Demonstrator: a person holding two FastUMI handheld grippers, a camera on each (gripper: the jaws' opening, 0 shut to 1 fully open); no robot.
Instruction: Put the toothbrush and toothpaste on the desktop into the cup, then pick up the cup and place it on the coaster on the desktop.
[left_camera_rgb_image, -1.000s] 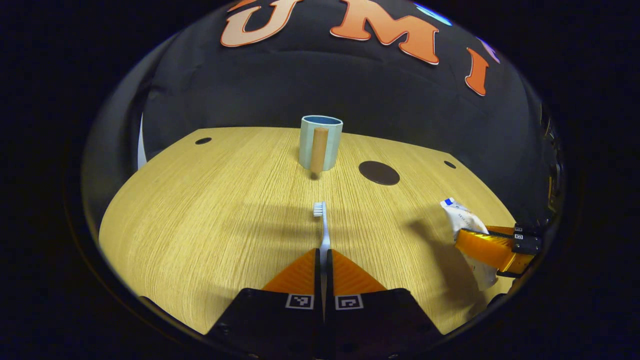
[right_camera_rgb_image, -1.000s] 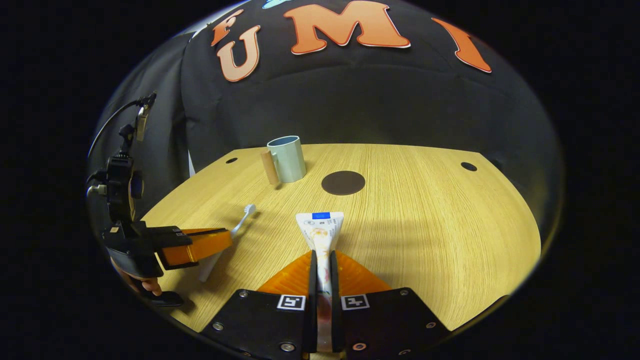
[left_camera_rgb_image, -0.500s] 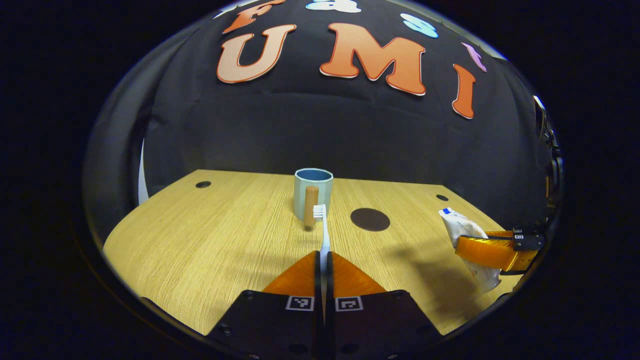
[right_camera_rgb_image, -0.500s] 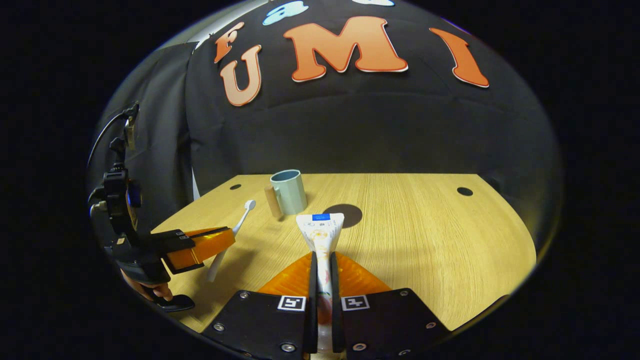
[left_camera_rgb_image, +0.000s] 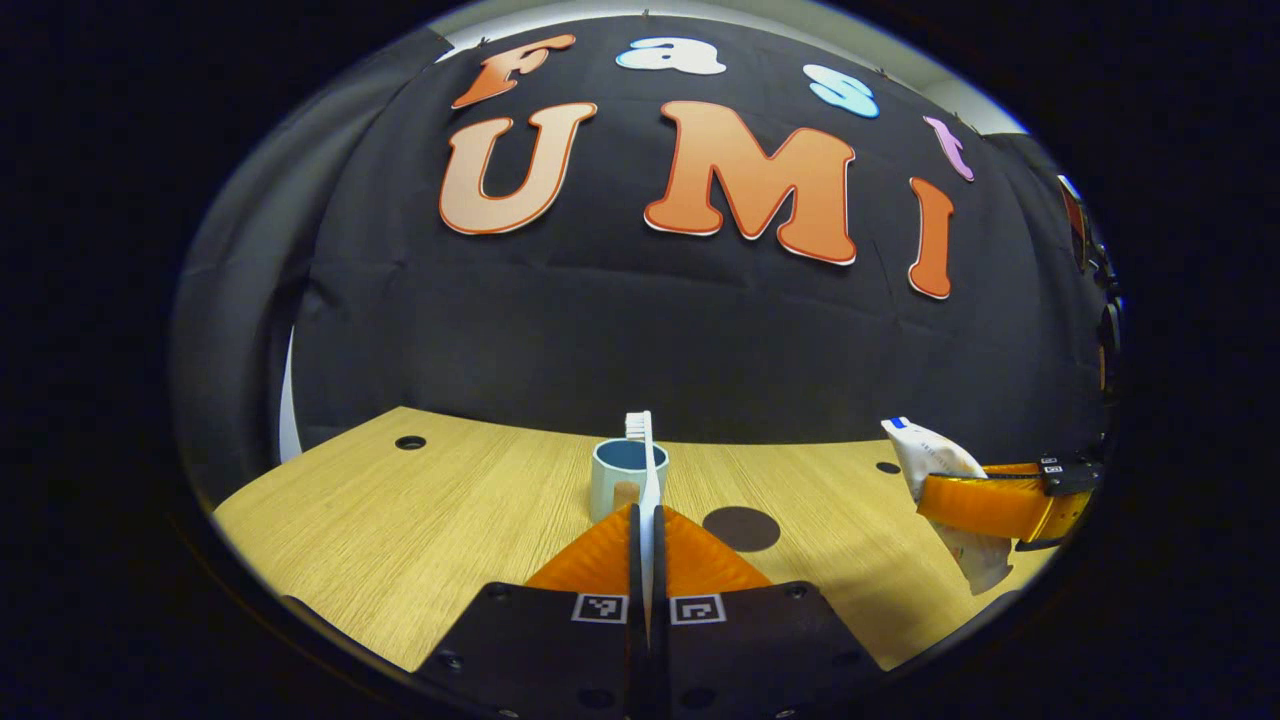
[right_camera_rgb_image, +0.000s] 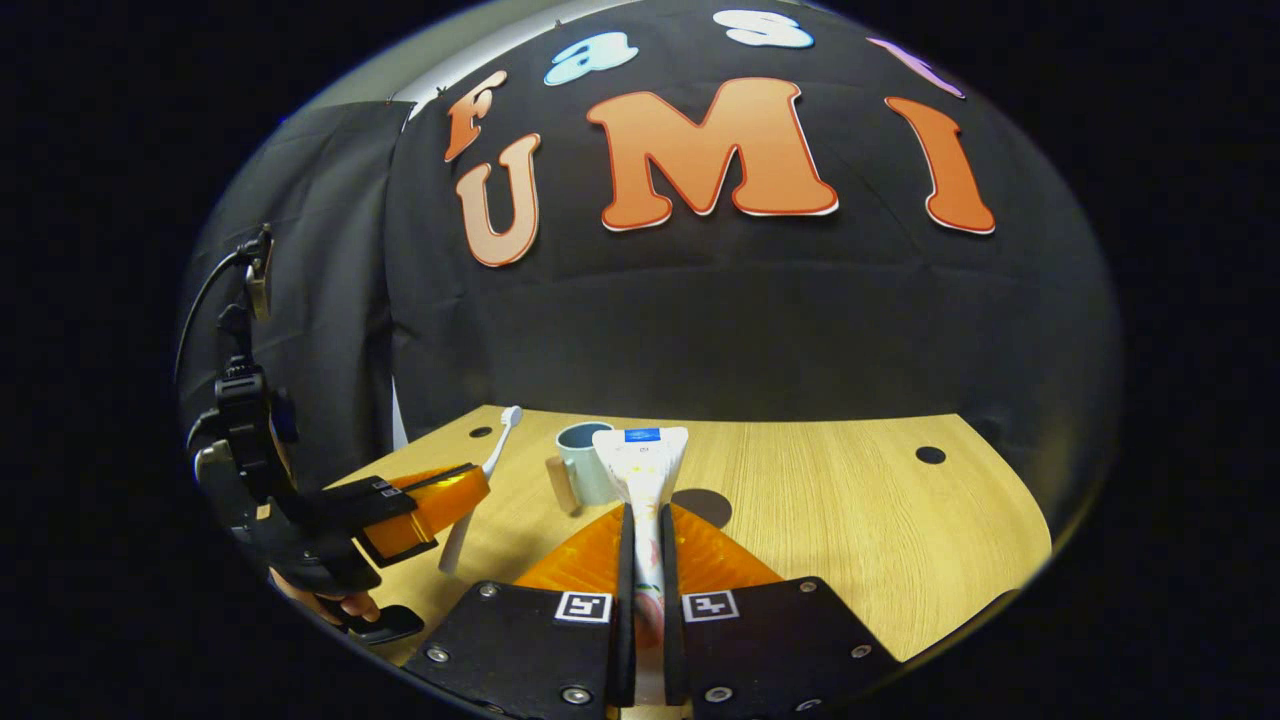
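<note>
Left tongs are pinched on the toothbrush; right tongs are pinched on the toothpaste, both raised off the bench. Should both be lowered together, a collision over the cup is risked, and it could be tipped beside the coaster.

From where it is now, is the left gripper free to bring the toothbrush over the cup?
Probably yes. The left gripper is shut on the toothbrush, lifted off the desktop, and the cup stands open-mouthed straight ahead with bare wood between. The right gripper, holding the toothpaste, is off to the side.
</note>
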